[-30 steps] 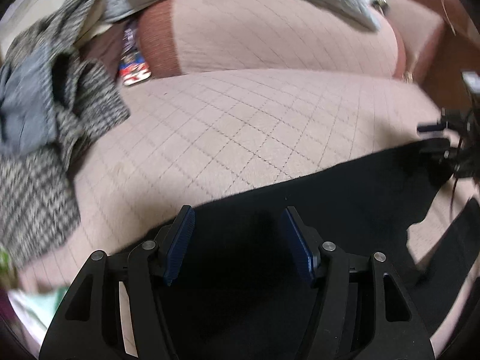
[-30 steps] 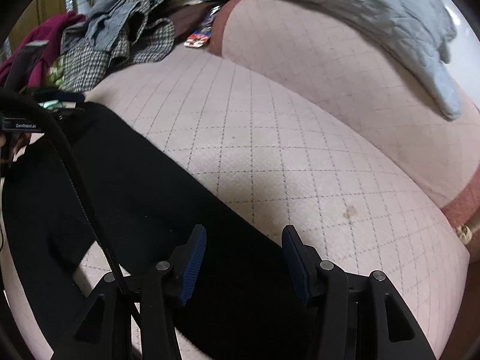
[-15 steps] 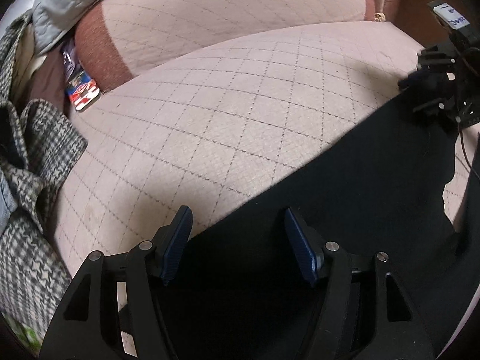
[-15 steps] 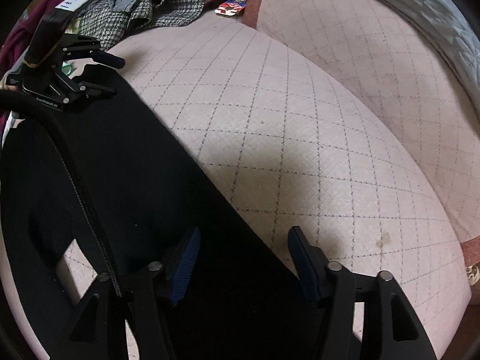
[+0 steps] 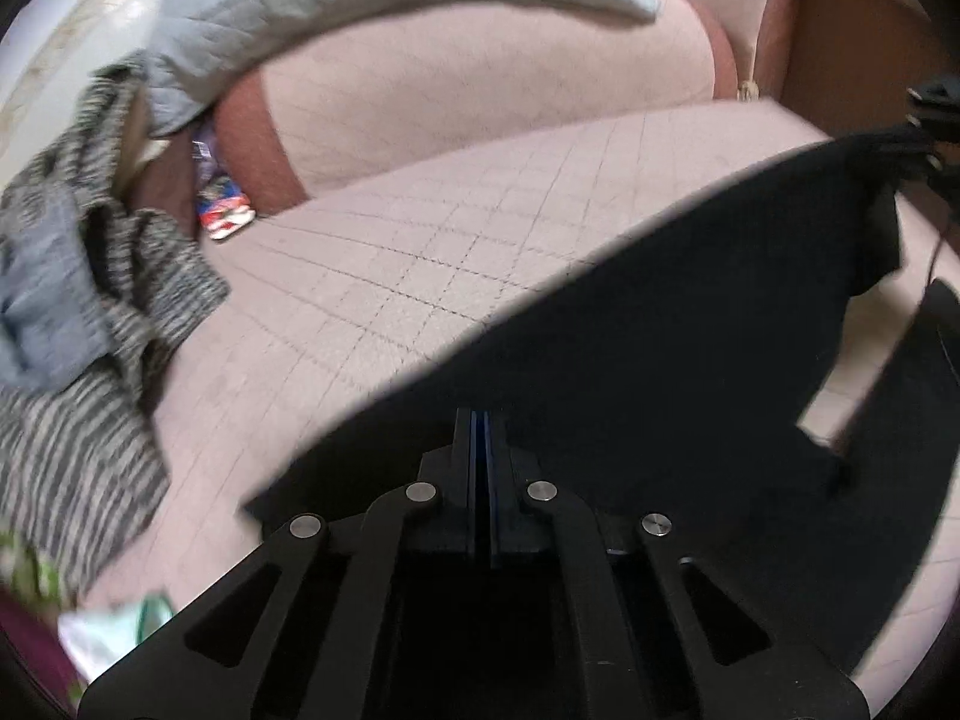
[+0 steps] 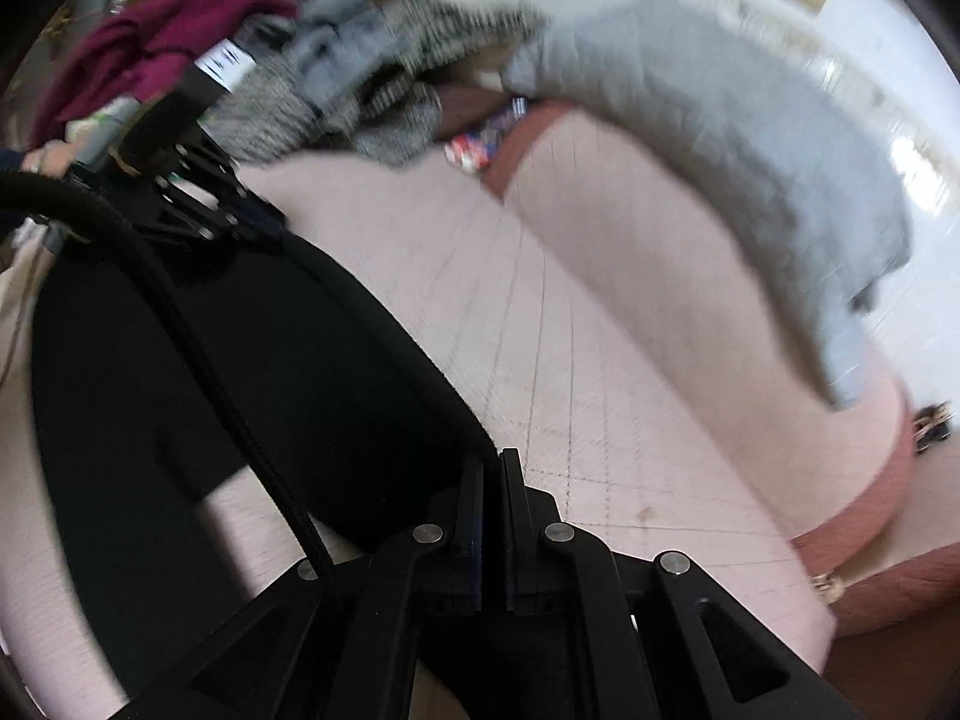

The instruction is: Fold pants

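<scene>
Black pants (image 5: 690,330) lie spread across a pink quilted sofa seat (image 5: 450,240). My left gripper (image 5: 482,420) is shut on their near edge, pads pressed flat together with the cloth pinched between them. In the right wrist view the pants (image 6: 270,360) fill the left side, and my right gripper (image 6: 492,462) is shut on their edge by the bare seat (image 6: 600,390). Each gripper shows in the other's view: the right gripper (image 5: 930,114) at the pants' far corner, the left gripper (image 6: 198,204) at the upper left with a hand behind it.
A grey quilted blanket (image 5: 360,12) drapes over the sofa back. A pile of checked and grey clothes (image 5: 90,300) sits at the seat's left end, with a maroon garment (image 6: 150,42) beyond. A colourful packet (image 5: 225,210) lies in the corner. A black cable (image 6: 210,348) crosses the pants.
Both grippers went from open over the pants to shut on their edge. Both views have swung and blurred, and the pants' edge has lifted off the seat.
</scene>
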Tool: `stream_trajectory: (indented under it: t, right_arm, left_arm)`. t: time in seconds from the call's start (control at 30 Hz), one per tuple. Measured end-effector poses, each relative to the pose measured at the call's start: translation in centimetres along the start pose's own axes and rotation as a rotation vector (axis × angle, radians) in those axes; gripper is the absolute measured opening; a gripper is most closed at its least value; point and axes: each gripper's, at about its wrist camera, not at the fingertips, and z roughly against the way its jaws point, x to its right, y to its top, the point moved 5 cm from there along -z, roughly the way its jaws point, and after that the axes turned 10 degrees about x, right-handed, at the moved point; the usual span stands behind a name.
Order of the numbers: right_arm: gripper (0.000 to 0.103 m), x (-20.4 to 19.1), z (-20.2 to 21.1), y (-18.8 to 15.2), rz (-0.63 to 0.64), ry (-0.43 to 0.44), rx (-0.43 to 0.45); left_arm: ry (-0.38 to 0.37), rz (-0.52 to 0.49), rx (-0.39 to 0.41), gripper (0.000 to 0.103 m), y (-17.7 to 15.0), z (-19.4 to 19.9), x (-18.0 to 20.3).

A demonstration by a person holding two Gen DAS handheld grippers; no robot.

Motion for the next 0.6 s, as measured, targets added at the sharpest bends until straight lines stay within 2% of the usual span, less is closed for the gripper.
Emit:
stream_trajectory:
  t: [0.1,0.2,0.3,0.37,0.47,0.53,0.57,0.6]
  right_arm:
    - [0.004,-3.2,6.0,-0.2,0.049,-0.007,0.071]
    - [0.004,-8.1,10.9,-2.8,0.089,0.050,0.076]
    - [0.004,-12.7,12.4,-7.0,0.126,0.134,0.000]
    - [0.004,-14.3,12.6,-10.0,0.154,0.156,-0.066]
    - [0.004,-15.5,11.7,-11.9,0.120,0.197,-0.163]
    - [0.005,-14.8,11.9,-10.7,0.035,0.215,-0.152]
    - [0.012,-14.1,12.2,-9.3,-0.044,0.248,-0.106]
    - [0.034,-13.5,12.5,-7.9,-0.124,0.272,-0.057]
  left_arm:
    - [-0.011,0.037,0.047,0.001,-1.3,4.9,1.7]
    - [-0.050,0.170,0.070,0.001,-3.6,9.3,2.5]
    - [-0.100,0.383,0.068,0.002,-6.0,12.2,1.9]
    - [-0.097,0.494,0.062,0.002,-7.5,13.4,1.3]
    - [-0.046,0.562,0.052,0.002,-8.5,14.1,0.6]
    - [-0.039,0.604,0.065,0.006,-8.4,14.4,0.6]
    - [-0.042,0.617,0.087,0.006,-8.0,14.4,0.8]
    - [-0.046,0.623,0.097,0.006,-7.7,14.2,0.9]
